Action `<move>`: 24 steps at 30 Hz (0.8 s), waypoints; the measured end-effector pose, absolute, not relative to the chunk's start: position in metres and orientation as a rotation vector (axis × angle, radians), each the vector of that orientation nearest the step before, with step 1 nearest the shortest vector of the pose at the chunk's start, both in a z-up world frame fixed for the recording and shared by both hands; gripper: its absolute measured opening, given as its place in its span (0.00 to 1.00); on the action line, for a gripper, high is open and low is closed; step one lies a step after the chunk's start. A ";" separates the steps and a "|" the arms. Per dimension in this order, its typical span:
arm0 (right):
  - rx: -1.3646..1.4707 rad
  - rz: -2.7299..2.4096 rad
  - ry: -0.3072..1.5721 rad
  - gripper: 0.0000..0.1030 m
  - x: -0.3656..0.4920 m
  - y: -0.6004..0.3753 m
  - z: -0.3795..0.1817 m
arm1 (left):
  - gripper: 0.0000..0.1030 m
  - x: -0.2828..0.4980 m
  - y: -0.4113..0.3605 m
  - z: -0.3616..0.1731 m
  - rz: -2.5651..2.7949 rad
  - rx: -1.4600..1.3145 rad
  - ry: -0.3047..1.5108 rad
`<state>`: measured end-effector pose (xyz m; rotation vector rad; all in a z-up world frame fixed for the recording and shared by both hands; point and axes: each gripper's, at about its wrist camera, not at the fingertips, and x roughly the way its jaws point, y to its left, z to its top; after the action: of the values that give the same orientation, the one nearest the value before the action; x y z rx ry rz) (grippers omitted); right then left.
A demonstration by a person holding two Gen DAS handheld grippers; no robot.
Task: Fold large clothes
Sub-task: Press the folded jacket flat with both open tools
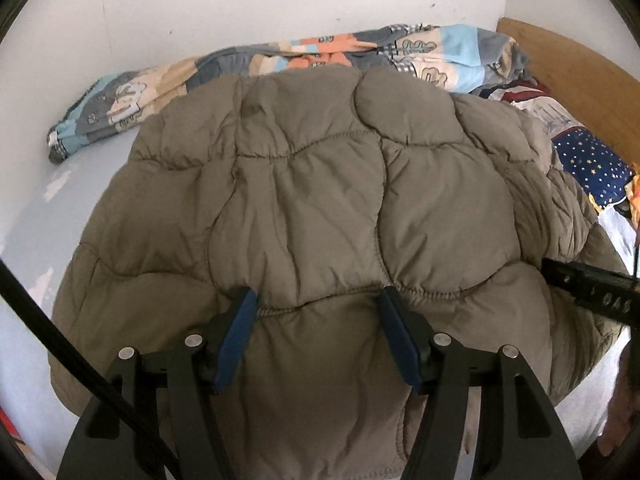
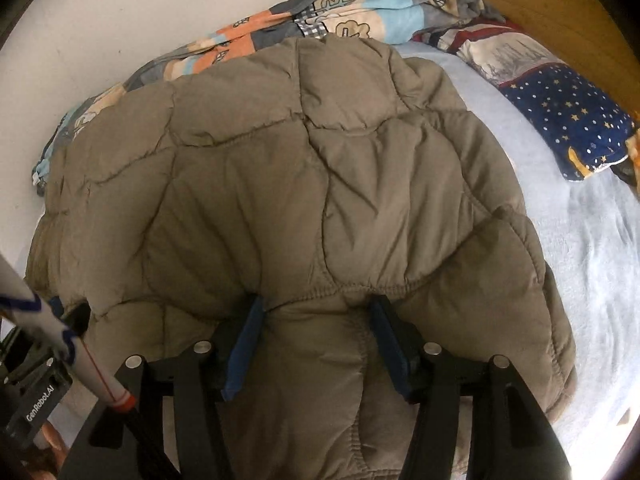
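- Where the bed [image 2: 560, 240], covered in a pale blue sheet, meets the white wall [image 1: 240, 0], it carries every item listed below; a wooden headboard [image 2: 560, 12] closes off its far right end.
- Jacket [image 1: 320, 184]: olive-brown, quilted and puffy. It lies spread across the middle of the bed with its padded panels facing up. Its far edge overlaps the quilt, and its near edge reaches both claws.
- Quilt [image 1: 280, 56]: a patchwork print in orange, light blue, grey and cream. It is bunched in a long roll along the wall behind the jacket.
- Pillow [image 2: 568, 120]: navy with small stars and dots, and a striped section at its upper end. It lies at the headboard end, apart from the jacket.
- Left claw [image 1: 318, 334]: its blue pads [image 1: 236, 332] press on a thick fold of the jacket's near edge from both sides. The fabric puckers along the seam between them.
- Right claw [image 2: 316, 344]: it pinches a second thick fold of the same edge, and the padding narrows where the pads bear on it.
- Containers: no box, bag or basket can be made out in either view.
- Writing: in the right wrist view, the black housing [image 2: 38, 404] at lower left reads "GenRobot.AI". In the left wrist view, the black bar [image 1: 592, 288] at right carries pale characters that cannot be read whole.
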<state>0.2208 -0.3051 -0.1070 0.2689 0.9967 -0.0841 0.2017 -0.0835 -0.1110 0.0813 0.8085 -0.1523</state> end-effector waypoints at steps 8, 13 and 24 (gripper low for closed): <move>0.337 -0.089 0.848 0.60 0.203 -0.332 -0.067 | 0.61 0.195 -0.082 -0.101 -0.143 0.072 0.780; 0.349 -0.098 0.800 0.60 0.195 -0.337 -0.059 | 0.62 0.195 -0.085 -0.100 -0.136 0.083 0.776; 0.298 0.008 0.811 0.60 0.202 -0.307 -0.061 | 0.65 0.194 -0.087 -0.102 -0.123 0.117 0.759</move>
<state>0.2018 -0.3065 -0.0606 0.2982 0.8106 0.0078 0.1942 -0.0865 -0.1020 0.1173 0.7587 -0.1232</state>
